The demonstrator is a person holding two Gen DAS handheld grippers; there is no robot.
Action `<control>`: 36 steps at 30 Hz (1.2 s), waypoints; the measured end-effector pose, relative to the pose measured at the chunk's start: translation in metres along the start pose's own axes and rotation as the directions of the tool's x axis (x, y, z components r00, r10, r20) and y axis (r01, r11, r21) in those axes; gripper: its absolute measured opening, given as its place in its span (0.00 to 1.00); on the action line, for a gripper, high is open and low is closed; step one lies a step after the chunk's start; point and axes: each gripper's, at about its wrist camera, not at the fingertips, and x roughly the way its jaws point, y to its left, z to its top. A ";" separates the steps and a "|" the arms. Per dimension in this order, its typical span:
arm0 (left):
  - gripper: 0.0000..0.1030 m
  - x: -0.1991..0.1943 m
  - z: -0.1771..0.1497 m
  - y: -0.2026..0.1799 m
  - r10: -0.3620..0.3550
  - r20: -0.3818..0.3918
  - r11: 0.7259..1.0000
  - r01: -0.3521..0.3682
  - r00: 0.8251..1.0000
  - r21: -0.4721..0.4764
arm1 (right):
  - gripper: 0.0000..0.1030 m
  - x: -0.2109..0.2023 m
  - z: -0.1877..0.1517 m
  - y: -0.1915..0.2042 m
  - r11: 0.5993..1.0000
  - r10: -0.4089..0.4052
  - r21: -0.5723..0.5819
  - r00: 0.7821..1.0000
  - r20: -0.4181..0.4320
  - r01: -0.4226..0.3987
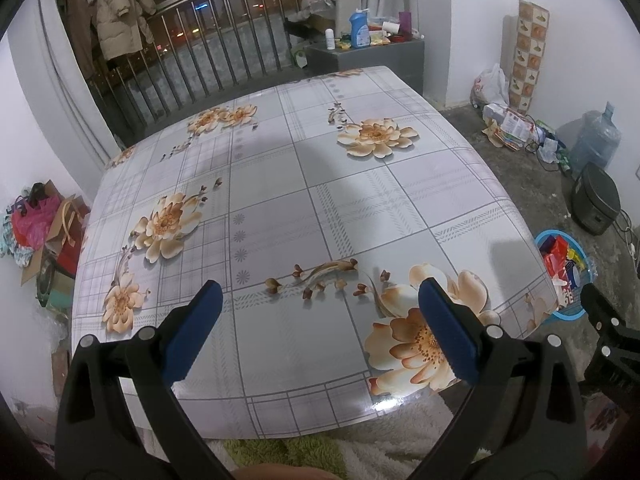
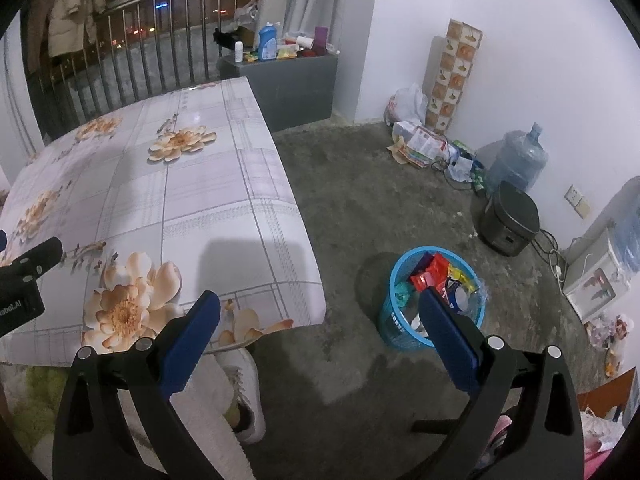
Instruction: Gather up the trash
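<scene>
The collecting step is judged to be at or near its end: no loose trash is seen on the flowered table [image 1: 304, 200], and the blue basket [image 2: 394, 322] on the floor is already filled with wrappers. The left gripper [image 1: 320, 312] is held over the near edge of the table with its blue pads spread wide and nothing between them. The right gripper [image 2: 320, 322] is held to the right of the table, above the floor and just near of the basket, likewise spread wide and empty. The next move is judged to call for a search for any remaining litter. The wrappers [image 2: 434, 274] are seen as a crumpled heap of red, yellow and blue, with clear plastic at the right rim.
</scene>
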 end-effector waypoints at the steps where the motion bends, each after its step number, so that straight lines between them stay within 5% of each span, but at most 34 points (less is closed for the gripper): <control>1: 0.91 0.000 0.000 0.000 0.000 0.000 1.000 0.000 1.000 0.000 | 0.94 0.000 0.000 0.000 1.000 -0.001 -0.001 1.000 -0.001 0.001; 36: 0.91 -0.001 0.000 -0.003 -0.004 0.001 1.000 0.004 1.000 0.008 | 0.94 -0.008 -0.001 -0.002 1.000 -0.016 -0.007 0.999 0.028 0.016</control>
